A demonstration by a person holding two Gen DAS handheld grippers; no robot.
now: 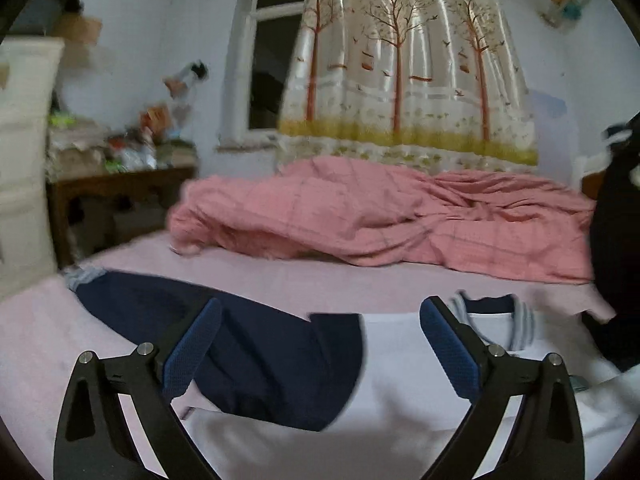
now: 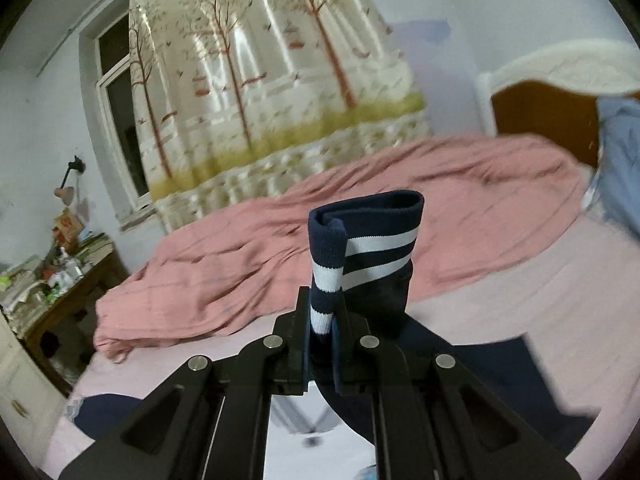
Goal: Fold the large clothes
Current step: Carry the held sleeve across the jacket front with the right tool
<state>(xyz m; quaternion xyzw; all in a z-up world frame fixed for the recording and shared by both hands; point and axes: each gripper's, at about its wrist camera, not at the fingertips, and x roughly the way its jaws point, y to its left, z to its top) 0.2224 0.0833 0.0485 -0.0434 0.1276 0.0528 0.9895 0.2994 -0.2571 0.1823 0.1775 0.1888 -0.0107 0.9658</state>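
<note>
A white sweatshirt (image 1: 400, 368) with navy sleeves (image 1: 256, 360) and a striped collar (image 1: 516, 328) lies flat on the pink bed sheet (image 1: 360, 284). My left gripper (image 1: 320, 340) is open and empty, held just above the sweatshirt's chest and left sleeve. My right gripper (image 2: 322, 320) is shut on the navy cuff with white stripes (image 2: 360, 248) of the other sleeve and holds it raised above the bed; the sleeve (image 2: 460, 384) trails down below it.
A crumpled pink quilt (image 1: 380, 216) lies across the far half of the bed. A cluttered wooden table (image 1: 120, 184) stands at the left by the window. A tree-print curtain (image 1: 400, 72) hangs behind. A wooden headboard (image 2: 540, 112) is at the right.
</note>
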